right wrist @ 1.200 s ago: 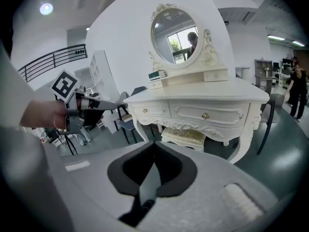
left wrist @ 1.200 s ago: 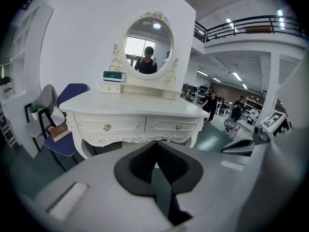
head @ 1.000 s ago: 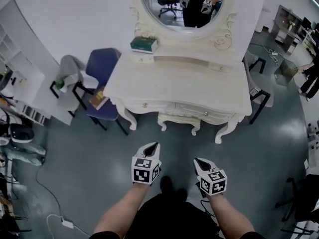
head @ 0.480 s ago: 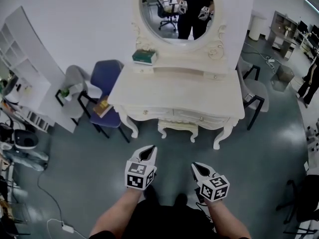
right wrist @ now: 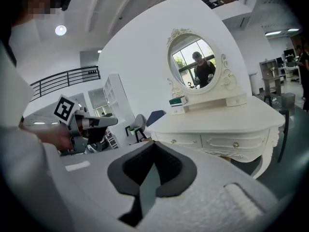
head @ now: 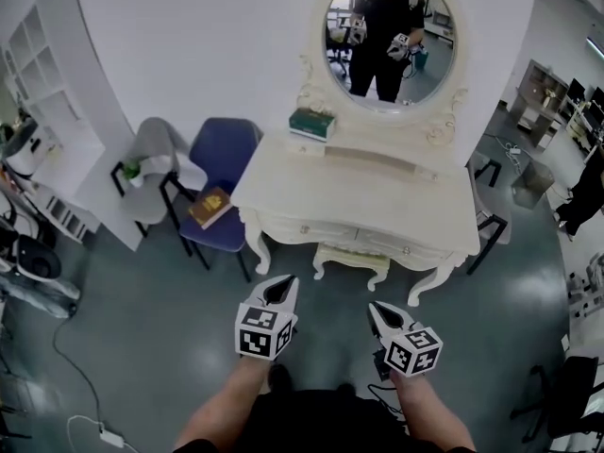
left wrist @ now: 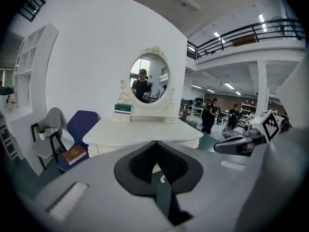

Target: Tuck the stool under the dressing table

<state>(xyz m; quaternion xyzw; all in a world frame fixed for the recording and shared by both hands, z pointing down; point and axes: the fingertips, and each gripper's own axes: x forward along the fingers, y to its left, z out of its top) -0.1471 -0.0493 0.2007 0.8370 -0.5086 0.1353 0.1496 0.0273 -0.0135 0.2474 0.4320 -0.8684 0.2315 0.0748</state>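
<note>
Jaws of both grippers are pressed together with nothing between them; the left gripper point(head: 286, 282) shows its dark pads meeting in a closed seam in its own view, and the right gripper point(head: 375, 308) shows the same in its view; neither touches anything. In the head view the two are held side by side above the floor point(head: 170, 328), tips pointing toward the table point(head: 377, 196), each on a bare forearm; both are well apart from the stool point(head: 351, 256).

The stool is cream-white with a carved front rail and short curved legs, matching the table; it stands on the floor in the gap between the table's front legs, beneath the drawers, with most of its seat under the top; only its front edge and two front legs show past the table's front. It stands upright and square to the table; whether it touches the table cannot be told.

On the table's rear shelf lies a green box point(head: 311, 123), below an oval mirror point(head: 392, 36) that reflects the person with both grippers; left of the table stands a blue chair point(head: 222, 154) with a book point(head: 209, 207) on its seat.
</note>
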